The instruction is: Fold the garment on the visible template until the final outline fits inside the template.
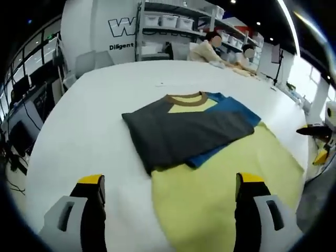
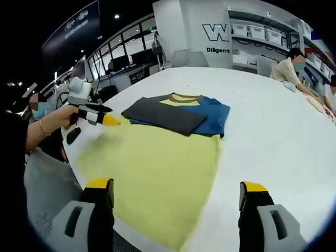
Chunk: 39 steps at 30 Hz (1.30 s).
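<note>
A T-shirt lies flat on the white table (image 1: 89,121). Its pale yellow body (image 1: 220,184) spreads toward me, and its brown collar (image 1: 186,100) points away. A dark grey sleeve panel (image 1: 184,131) is folded across the chest, over a blue panel (image 1: 233,107). My left gripper (image 1: 170,181) stands open just off the shirt's near hem, empty. My right gripper (image 2: 176,185) is open too, above the yellow body (image 2: 157,157), with the grey (image 2: 163,113) and blue (image 2: 212,118) panels beyond it. The left gripper (image 2: 111,115) hovers at the shirt's left edge. At the table's right rim is the right gripper (image 1: 310,143).
A hand (image 2: 58,118) holds the left gripper. People (image 1: 210,50) work at the table's far end. Shelves with white bins (image 1: 168,21) line the back wall. Desks with monitors (image 1: 21,105) stand beyond the left edge. Bare table (image 2: 273,131) surrounds the shirt.
</note>
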### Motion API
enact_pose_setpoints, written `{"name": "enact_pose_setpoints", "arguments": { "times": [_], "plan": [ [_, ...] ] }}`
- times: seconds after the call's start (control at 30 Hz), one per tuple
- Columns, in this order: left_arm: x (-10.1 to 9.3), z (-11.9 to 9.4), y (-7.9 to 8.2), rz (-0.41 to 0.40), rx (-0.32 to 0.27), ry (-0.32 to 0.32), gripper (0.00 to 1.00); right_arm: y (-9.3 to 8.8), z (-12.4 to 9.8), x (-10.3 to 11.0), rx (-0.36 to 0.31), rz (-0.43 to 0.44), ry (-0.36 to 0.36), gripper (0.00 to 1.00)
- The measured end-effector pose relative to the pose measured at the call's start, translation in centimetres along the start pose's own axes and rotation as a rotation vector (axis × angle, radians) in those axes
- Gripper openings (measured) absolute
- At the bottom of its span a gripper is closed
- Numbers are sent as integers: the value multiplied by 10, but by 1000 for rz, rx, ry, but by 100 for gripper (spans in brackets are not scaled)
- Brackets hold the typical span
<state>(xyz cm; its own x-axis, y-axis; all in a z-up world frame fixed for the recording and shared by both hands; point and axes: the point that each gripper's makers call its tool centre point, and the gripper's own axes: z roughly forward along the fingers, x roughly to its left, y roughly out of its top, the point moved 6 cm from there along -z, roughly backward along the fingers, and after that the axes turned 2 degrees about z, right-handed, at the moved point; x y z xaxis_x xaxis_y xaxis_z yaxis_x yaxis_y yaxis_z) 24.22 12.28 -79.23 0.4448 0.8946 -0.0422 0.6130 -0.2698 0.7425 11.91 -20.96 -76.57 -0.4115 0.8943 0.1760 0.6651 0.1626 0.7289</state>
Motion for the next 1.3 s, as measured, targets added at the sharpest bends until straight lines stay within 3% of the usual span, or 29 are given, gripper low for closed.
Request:
{"name": "enact_pose_setpoints", "arguments": {
  "times": [0.47, 0.63, 0.73, 0.9, 1.03, 1.17, 1.3],
  "plan": [
    [-16, -33, -28, 55, 77, -38, 99, -18, -3, 14, 91, -37, 30, 98],
    [-23, -45, -39, 70, 107, -59, 98, -25, -3, 18, 149, -76, 31, 87],
    [-30, -53, -47, 63, 142, -95, 96, -29, -2, 19, 170, -71, 32, 87],
    [-33, -63, -51, 95, 163, -93, 92, -33, -3, 20, 191, -69, 30, 82],
    [-34, -71, -59, 87, 199, -84, 90, -35, -4, 19, 200, -62, 19, 81],
    [-33, -77, -78, 66, 304, -69, 85, -40, -4, 18, 228, -45, 6, 76],
    [-35, -81, -85, 6, 294, -57, 80, -46, -4, 18, 262, -52, -6, 72]
  ]
}}
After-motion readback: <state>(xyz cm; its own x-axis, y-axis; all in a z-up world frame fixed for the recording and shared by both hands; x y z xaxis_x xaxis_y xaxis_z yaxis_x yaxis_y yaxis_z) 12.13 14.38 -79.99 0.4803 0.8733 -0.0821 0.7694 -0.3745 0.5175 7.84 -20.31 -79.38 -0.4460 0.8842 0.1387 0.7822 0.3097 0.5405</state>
